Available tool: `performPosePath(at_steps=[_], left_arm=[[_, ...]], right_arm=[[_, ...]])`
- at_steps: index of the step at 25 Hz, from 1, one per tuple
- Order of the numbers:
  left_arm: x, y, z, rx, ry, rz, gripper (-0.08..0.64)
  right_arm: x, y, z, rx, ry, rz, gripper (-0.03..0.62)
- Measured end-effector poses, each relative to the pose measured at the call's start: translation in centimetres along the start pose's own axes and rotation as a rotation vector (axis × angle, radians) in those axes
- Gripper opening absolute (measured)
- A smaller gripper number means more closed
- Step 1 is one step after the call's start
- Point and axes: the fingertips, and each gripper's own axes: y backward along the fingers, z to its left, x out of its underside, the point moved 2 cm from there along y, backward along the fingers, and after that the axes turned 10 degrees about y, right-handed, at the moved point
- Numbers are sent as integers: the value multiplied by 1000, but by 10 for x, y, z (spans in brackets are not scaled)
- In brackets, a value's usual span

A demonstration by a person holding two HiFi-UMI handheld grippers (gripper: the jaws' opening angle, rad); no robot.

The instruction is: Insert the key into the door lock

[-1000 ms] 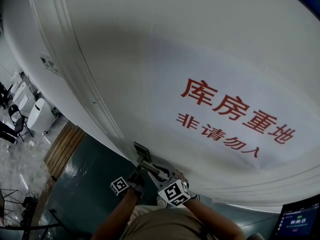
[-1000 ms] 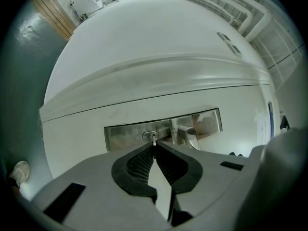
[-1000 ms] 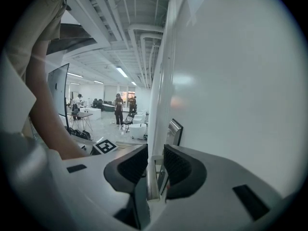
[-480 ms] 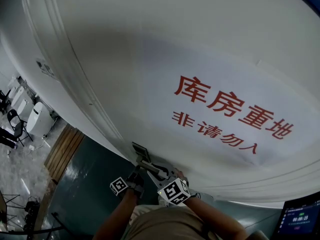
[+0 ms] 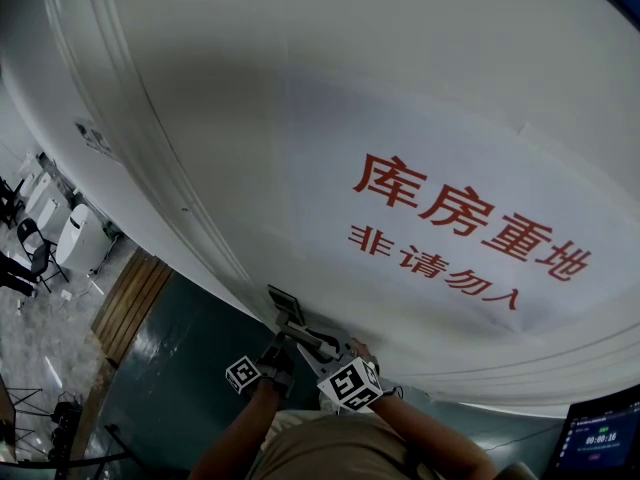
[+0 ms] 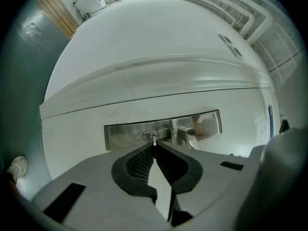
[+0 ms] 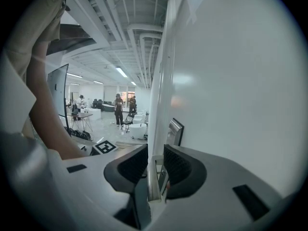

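Observation:
A steel lock plate (image 6: 125, 131) sits on the white door (image 5: 300, 118), with the keyhole (image 6: 148, 135) at its middle and a lever handle (image 6: 193, 131) beside it. My left gripper (image 6: 153, 145) points level at the plate and is shut on a thin silver key (image 6: 153, 140), whose tip is at the keyhole. In the head view the left gripper (image 5: 278, 346) and the right gripper (image 5: 335, 353) meet at the lock plate (image 5: 284, 304). My right gripper (image 7: 155, 165) is closed around the silver lever handle (image 7: 153, 179).
A paper sign with red characters (image 5: 470, 233) hangs on the door. The floor below is dark green (image 5: 170, 368), with a wooden strip (image 5: 125, 298) at its left. A small screen (image 5: 600, 438) shows at the bottom right. People and chairs (image 7: 118, 110) stand far off in the room.
Both grippers stay at the lock as before; only the head camera's aim drifts slightly.

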Motion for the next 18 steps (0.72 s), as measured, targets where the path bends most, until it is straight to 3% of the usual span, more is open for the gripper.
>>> performPosePath(at_steps=[18], left_arm=[[3,-4,-1,14,-24,9,34]], right_arm=[[3,3,5,-8,-19,-3,110]])
